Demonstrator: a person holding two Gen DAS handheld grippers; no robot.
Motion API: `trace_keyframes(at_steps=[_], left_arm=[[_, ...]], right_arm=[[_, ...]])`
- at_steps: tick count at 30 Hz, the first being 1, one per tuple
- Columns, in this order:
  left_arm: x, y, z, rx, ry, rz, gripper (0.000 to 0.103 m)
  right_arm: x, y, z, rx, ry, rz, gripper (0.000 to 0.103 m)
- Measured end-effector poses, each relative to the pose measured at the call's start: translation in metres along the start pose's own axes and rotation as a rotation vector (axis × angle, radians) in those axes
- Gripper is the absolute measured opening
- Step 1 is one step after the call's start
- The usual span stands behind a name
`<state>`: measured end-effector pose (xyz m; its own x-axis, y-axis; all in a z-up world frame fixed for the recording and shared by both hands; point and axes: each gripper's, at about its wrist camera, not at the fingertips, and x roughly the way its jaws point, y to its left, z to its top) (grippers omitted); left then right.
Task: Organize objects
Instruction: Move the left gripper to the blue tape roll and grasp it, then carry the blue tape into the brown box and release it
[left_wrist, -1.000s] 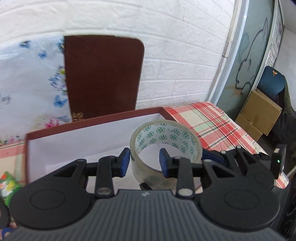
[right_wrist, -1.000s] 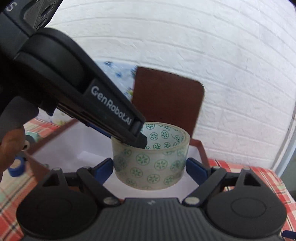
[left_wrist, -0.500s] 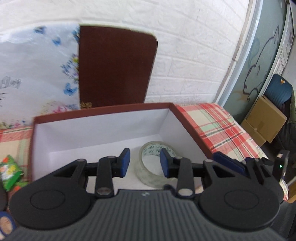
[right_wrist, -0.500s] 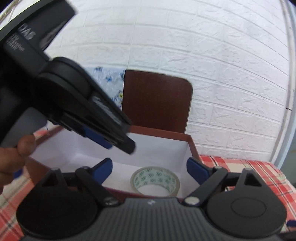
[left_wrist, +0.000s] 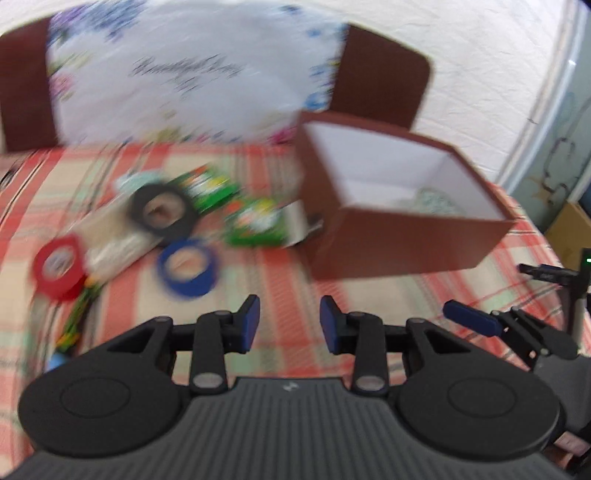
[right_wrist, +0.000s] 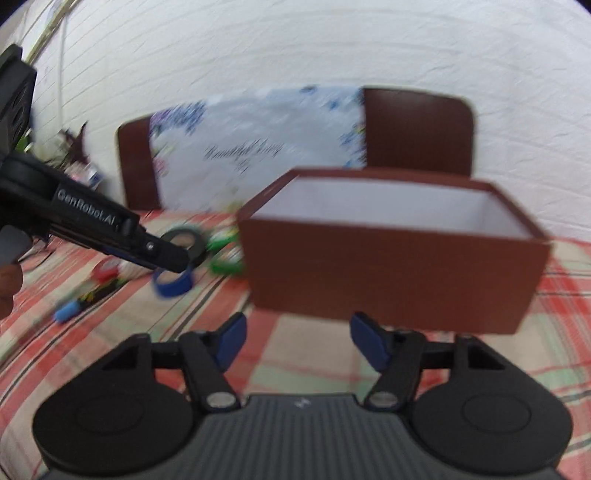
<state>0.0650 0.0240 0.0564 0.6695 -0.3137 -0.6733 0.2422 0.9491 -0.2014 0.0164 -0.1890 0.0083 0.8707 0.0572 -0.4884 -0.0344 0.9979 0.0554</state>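
Observation:
A brown box with a white inside stands on the checked tablecloth; it also shows in the right wrist view. A clear tape roll with green dots lies inside it. My left gripper is open and empty above the cloth, in front of the box. My right gripper is open and empty, just before the box's front wall. Left of the box lie a blue tape roll, a black roll, a red roll and green packets.
A brown chair back and a floral cloth stand against the white brick wall behind the table. A small blue object lies at the left. Cardboard boxes sit beyond the table's right edge.
The clear tape roll was let go into the box. Both grippers pulled back out of the box and away from it; the left view swung left toward the loose rolls.

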Motion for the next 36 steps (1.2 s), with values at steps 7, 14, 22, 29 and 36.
trace_keyframes(at_steps=[7, 14, 22, 29, 36], left_arm=[[-0.021, 0.101, -0.023, -0.215, -0.008, 0.09, 0.036], [-0.019, 0.109, -0.014, -0.244, -0.029, 0.028, 0.036], [0.001, 0.105, -0.004, -0.229, -0.002, -0.016, 0.036], [0.012, 0.044, -0.014, -0.101, 0.082, -0.111, 0.036], [0.015, -0.035, -0.032, 0.078, 0.136, -0.19, 0.036]], right_arm=[[0.032, 0.07, 0.02, -0.139, 0.069, 0.144, 0.042], [0.118, 0.114, 0.053, -0.203, 0.116, 0.204, 0.062], [0.148, 0.117, 0.049, -0.221, 0.182, 0.207, 0.058], [0.061, 0.092, 0.004, -0.276, 0.175, 0.178, 0.058], [-0.001, 0.061, -0.03, -0.24, 0.141, 0.092, 0.058]])
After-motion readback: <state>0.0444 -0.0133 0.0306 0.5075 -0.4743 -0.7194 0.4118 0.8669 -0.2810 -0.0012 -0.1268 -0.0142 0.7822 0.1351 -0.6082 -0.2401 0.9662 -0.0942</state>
